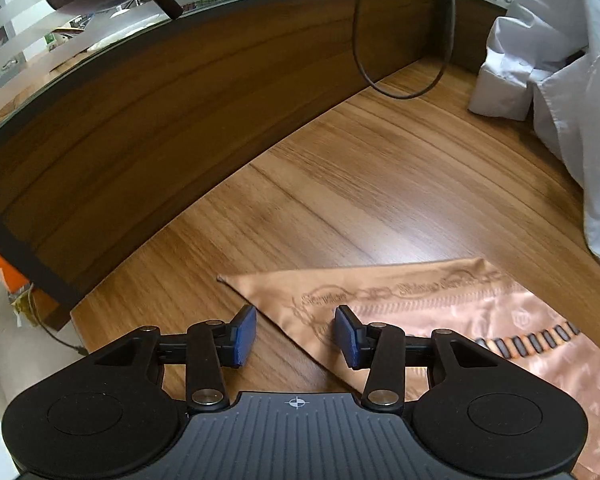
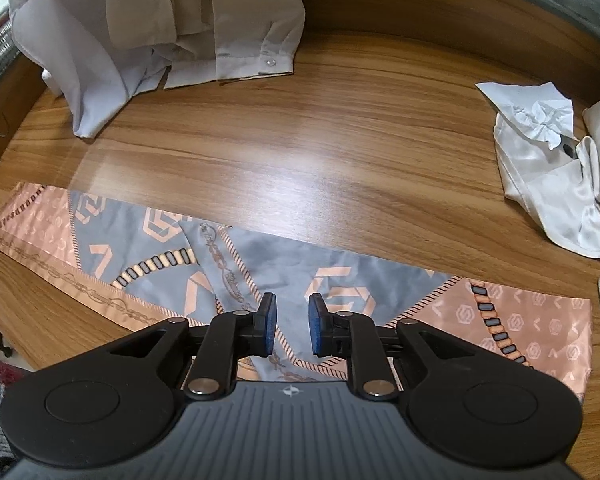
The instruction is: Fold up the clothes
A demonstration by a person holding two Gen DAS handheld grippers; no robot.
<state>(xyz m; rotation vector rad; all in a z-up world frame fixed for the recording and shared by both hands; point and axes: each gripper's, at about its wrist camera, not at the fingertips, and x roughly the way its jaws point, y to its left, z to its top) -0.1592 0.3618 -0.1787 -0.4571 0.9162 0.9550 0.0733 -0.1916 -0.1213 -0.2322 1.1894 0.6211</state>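
Scarf: a silky peach-and-grey scarf [image 2: 340,280], printed with hexagon logos and chain borders, lies flattened in a long folded band across the lower half of the right wrist frame, running from the left edge to the lower right. In the left wrist frame its pointed peach end [image 1: 440,304] fills the lower right, the tip aimed toward frame centre.

Left gripper: the left gripper [image 1: 296,336] sits at bottom centre of its frame with its blue pads set wide apart and nothing between them. The right-hand pad [image 1: 348,336] is over the scarf's slanted edge, the left-hand pad over bare wood; whether either touches the surface cannot be told.

Right gripper: the right gripper [image 2: 292,324] sits at bottom centre of its frame, blue pads parted by a clear but narrower gap, gripping nothing. It hangs over the grey middle of the scarf.

Table: a wood-grain tabletop [image 2: 300,152] carries everything, with a raised wooden back panel [image 1: 140,120] sweeping across the upper left of the left wrist frame.

White shirt: a heaped white shirt [image 2: 160,20] occupies the upper left of the right wrist frame, a buttoned cuff trailing onto the wood; the same white cloth [image 1: 560,80] shows at the upper right of the left wrist frame.

Other cloth: a crumpled cream satin piece [image 2: 552,192] lies at the right edge of the right wrist frame, well apart from the scarf, with crumpled white paper [image 2: 532,108] on top.

Cable: a dark cable [image 1: 400,94] loops down onto the table at top centre of the left wrist frame.
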